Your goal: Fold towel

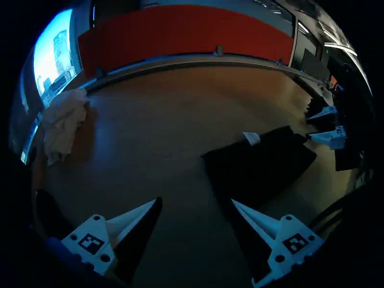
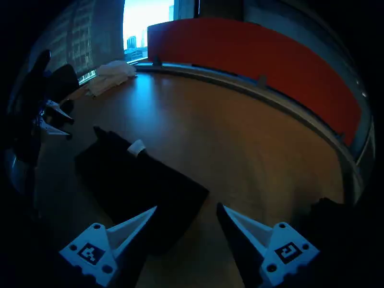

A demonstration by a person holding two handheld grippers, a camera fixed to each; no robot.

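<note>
since both tools hang with fingers spread and nothing between them, we read the fold as not yet begun. the left tool [image 1: 196,200] is released above the bare desk [image 1: 158,134], and the right tool [image 2: 187,206] is likewise released, gripping nothing. the towel [image 1: 259,163], dark and lying flat on the desk, sits between the two tools: ahead and to the right of the left tool, ahead and to the left of the right one. in the right gripper view its long axis runs from a near corner, just beside that tool's left finger, away toward the far left, where the left tool shows off the towel's far end. a small white tag [image 2: 137,147] lies at the towel's farther long edge. we judge the right tool the nearer by a little, since the towel spreads almost under its fingertips, while the left tool meets only a corner and would need to swing right. a pale cloth heap [image 1: 65,122] rests well apart at the desk's far side, near a red screen [image 1: 192,33].
</note>
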